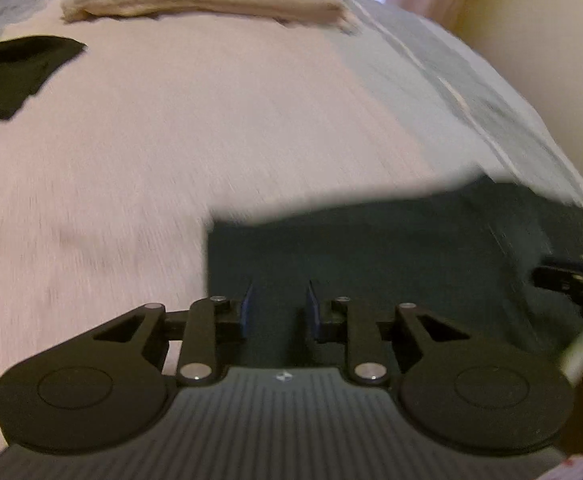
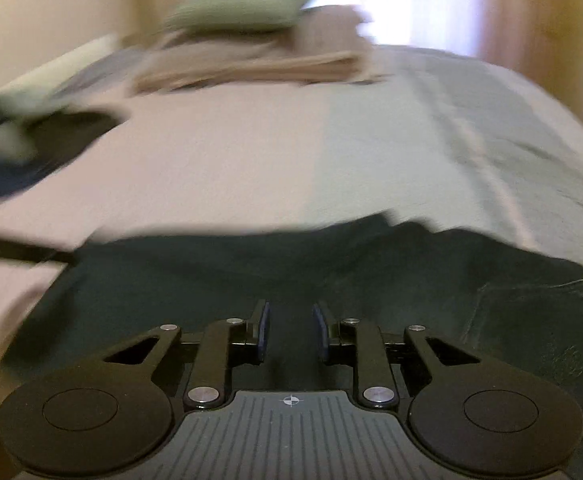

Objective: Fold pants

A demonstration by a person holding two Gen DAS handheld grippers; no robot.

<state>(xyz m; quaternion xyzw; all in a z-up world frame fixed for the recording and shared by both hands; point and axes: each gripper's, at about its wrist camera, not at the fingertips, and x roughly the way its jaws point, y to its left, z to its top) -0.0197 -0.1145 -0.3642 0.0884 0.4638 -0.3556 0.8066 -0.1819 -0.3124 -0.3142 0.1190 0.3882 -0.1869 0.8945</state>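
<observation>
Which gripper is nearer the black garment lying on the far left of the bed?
Left. The left gripper sits over the dark pants' left end, toward the black garment; the right gripper is further right.

Both views are soft with motion blur, the right wrist view worse: the green pillow [image 2: 247, 6] and the folded blankets [image 2: 259, 66] smear sideways. Daylight blows out white through the curtained window [image 2: 415, 0] at the top, leaving the room dim and pinkish. Fisheye bending curves the bed [image 1: 211, 128] and darkens the corners.
</observation>
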